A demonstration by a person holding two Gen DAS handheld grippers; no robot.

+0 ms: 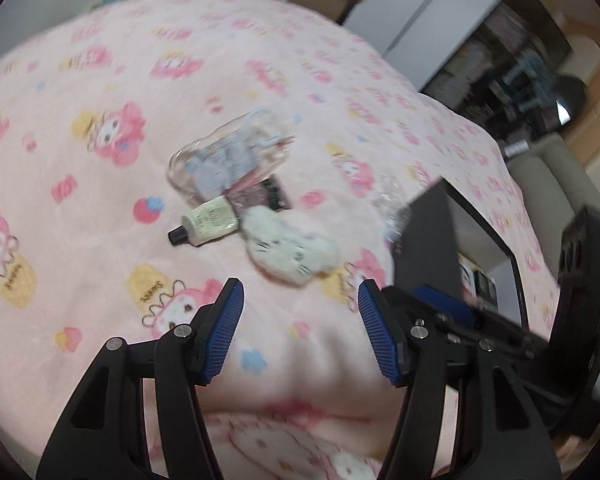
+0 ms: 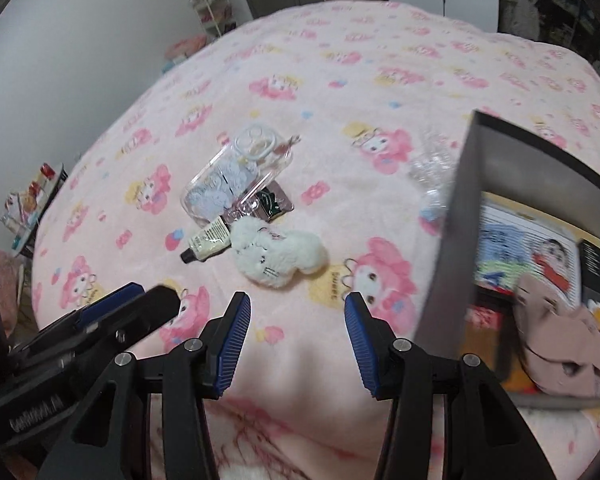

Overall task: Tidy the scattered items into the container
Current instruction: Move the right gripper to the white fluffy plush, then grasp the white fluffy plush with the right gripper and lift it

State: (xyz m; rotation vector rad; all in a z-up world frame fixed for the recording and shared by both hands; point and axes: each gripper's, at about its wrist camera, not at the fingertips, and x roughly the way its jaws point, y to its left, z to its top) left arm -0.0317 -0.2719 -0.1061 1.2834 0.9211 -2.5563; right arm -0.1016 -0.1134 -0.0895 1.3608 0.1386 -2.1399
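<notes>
Pink blanket (image 2: 340, 80) with cartoon bunny print covers the bed; "Sweet" readable on the yellow patches, other print too blurred. Left to right in the right wrist view: left gripper (image 2: 140, 300) pokes in at lower left, black with blue pads, some white lettering on its body, unreadable. Right gripper (image 2: 296, 312) jaws apart, nothing between them, above bare blanket. Left gripper (image 1: 300, 300) in its own view likewise spread and empty. Scattered items cluster mid-bed, beyond both grippers: cream tube (image 2: 208, 240) with black cap, label text too small to read; clear phone case (image 2: 236, 176) with a pale blue drawing, leaning over a small dark packet (image 2: 272, 200); white plush (image 2: 276, 252) touching the tube. Crinkled clear wrapper (image 2: 432, 164) lies just left of the container. Dark grey box (image 2: 464, 200) at right, open, holding printed booklets and a beige plush (image 2: 560, 336); booklet text blurred.
</notes>
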